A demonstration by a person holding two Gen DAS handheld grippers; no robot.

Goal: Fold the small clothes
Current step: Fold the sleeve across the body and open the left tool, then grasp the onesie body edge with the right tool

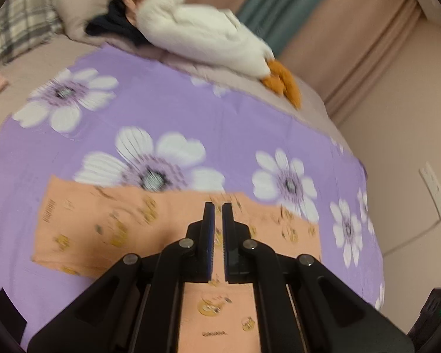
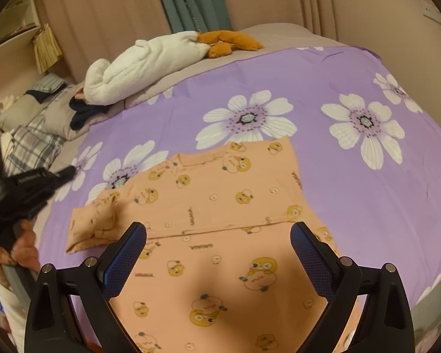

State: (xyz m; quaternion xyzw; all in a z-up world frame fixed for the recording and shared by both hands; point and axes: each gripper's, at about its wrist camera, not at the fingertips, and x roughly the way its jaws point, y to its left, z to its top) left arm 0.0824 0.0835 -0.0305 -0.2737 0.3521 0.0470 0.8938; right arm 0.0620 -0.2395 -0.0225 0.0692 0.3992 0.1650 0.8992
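A small peach shirt [image 2: 220, 194] printed with yellow ducks lies flat on the purple flowered sheet [image 2: 352, 194]. Its left sleeve [image 2: 94, 223] is folded in over itself. My right gripper [image 2: 219, 229] hovers over the shirt's lower half, open, with nothing between its blue pads. In the left wrist view the same shirt [image 1: 103, 229] lies below my left gripper [image 1: 218, 206], whose fingers stand nearly together with only the shirt's cloth seen below the slit. The right wrist view shows the left gripper [image 2: 32, 185] above the bed's left side, held by a hand [image 2: 23, 247].
A white goose plush [image 2: 144, 61] with orange feet lies along the far side of the bed, beside dark clothes [image 2: 82, 114] and a plaid pillow [image 2: 29, 147]. A teal curtain [image 2: 191, 0] hangs behind. The bed's right edge meets a wall with a socket [image 1: 435, 191].
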